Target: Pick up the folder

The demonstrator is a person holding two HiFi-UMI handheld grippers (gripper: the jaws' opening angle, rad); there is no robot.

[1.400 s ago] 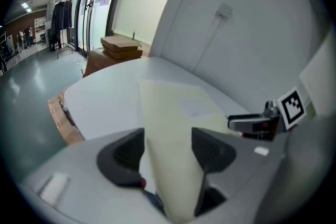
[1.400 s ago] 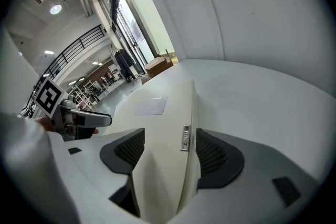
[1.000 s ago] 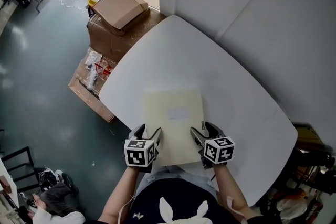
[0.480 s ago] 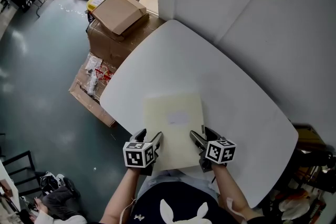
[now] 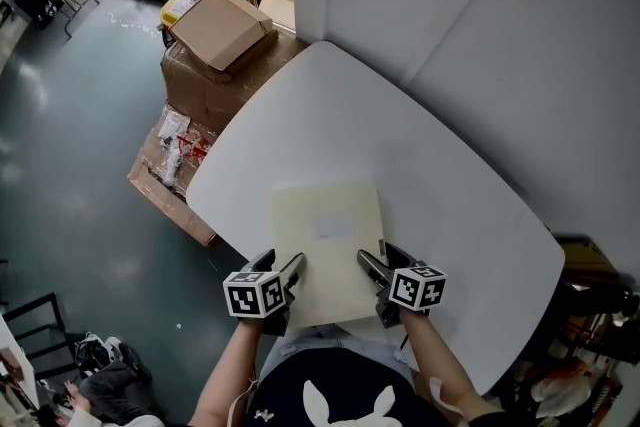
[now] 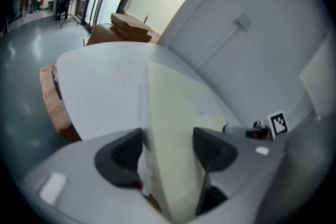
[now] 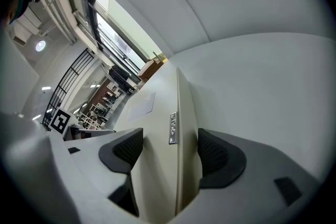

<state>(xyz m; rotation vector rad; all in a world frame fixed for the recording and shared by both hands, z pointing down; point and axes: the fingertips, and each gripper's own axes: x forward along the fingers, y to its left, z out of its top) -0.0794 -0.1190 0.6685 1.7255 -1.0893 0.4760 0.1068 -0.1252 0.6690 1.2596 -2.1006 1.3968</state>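
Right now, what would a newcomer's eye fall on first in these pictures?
A pale yellow folder lies flat at the near edge of the white table. The left hand-held gripper and the right hand-held gripper each straddle one of its side edges; their jaws have just been opening, with the folder between them. Beyond the table's far left corner, cardboard boxes are stacked on the dark floor.

Folder (image 5: 328, 250) on table (image 5: 410, 140), boxes (image 5: 216, 40) beyond its left edge
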